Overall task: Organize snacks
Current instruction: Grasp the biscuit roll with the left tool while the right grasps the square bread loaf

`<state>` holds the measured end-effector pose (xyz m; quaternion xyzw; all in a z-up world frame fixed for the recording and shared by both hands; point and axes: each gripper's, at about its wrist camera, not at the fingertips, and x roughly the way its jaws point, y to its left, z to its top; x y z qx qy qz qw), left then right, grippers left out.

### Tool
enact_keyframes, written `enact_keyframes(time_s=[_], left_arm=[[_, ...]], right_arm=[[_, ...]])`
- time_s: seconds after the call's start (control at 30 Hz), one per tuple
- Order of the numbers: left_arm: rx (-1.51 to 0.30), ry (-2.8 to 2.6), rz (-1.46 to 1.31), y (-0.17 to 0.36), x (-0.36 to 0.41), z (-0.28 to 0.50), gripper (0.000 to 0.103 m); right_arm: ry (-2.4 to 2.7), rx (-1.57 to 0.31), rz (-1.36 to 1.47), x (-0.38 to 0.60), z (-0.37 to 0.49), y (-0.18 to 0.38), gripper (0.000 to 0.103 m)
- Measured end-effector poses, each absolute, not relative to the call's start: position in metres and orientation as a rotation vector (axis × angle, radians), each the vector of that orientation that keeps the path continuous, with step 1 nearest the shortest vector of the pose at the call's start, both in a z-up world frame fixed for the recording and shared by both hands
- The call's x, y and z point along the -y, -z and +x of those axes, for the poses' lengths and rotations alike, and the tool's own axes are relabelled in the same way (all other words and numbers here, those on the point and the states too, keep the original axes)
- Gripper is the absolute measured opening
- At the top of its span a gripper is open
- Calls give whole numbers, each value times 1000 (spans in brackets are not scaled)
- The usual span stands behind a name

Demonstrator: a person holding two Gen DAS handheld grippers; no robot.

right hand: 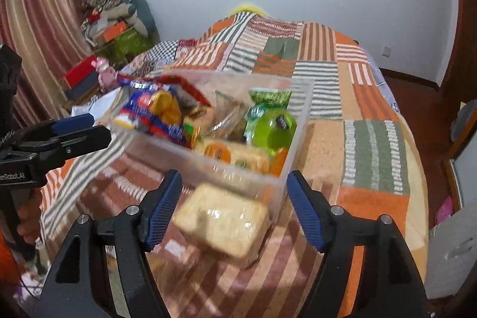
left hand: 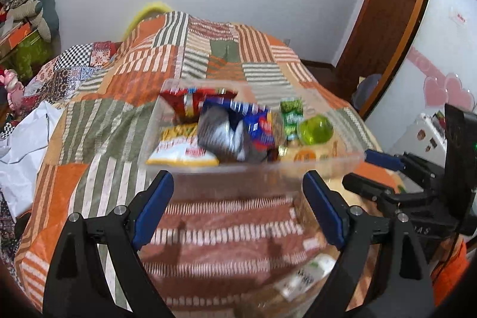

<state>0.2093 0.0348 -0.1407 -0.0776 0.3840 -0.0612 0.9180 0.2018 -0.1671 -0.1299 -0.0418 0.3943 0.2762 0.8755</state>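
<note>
1. Bedroom, and the patchwork bedspread (right hand: 372, 139) serves as worktop.
2. On it, one clear bin (right hand: 298, 121), heaped so the snacks stay corralled.
3. Two grippers: left gripper (left hand: 238, 192) spread, empty, facing the bin's near wall; right gripper (right hand: 232, 192) spread too.
4. One pale wrapped cake (right hand: 223, 222) lies just outside the bin, between the right jaws, apparently untouched, though blurred.
5. One green jelly cup (right hand: 272, 128) sits in the bin's right corner.

Clear tub (right hand: 293, 121) sits mid-bed (right hand: 372, 139), open top, packed with snack packets (right hand: 161, 112) and a green cup (right hand: 272, 130). Near wall blocks a low approach. Wrapped cracker pack (right hand: 222, 221) lies just before it. Bare quilt right of tub. Left hand-held gripper (right hand: 77, 127) crowds the tub's left corner.
</note>
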Motion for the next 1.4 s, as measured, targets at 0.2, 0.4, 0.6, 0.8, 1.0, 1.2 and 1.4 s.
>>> enact_keyframes(time_s=[0.2, 0.4, 0.6, 0.8, 1.0, 1.2, 1.4], left_arm=[[-846, 138, -178, 158, -37, 193, 89], [-890, 157, -205, 172, -35, 183, 89], [-906, 202, -218, 176, -26, 171, 89], [-920, 269, -178, 175, -4, 163, 89], [-964, 346, -176, 182, 13, 168, 89], [-986, 389, -128, 192, 34, 172, 89], [-937, 381, -91, 191, 33, 158, 65]], right_arm=[[-579, -880, -87, 166, 204, 147, 73], [-589, -916, -83, 162, 208, 155, 78], [-598, -950, -18, 168, 199, 165, 76], [-632, -942, -6, 169, 188, 163, 53], [-656, -982, 26, 179, 183, 164, 47], [-611, -970, 30, 194, 179, 157, 47], [-628, -951, 18, 190, 181, 148, 49]])
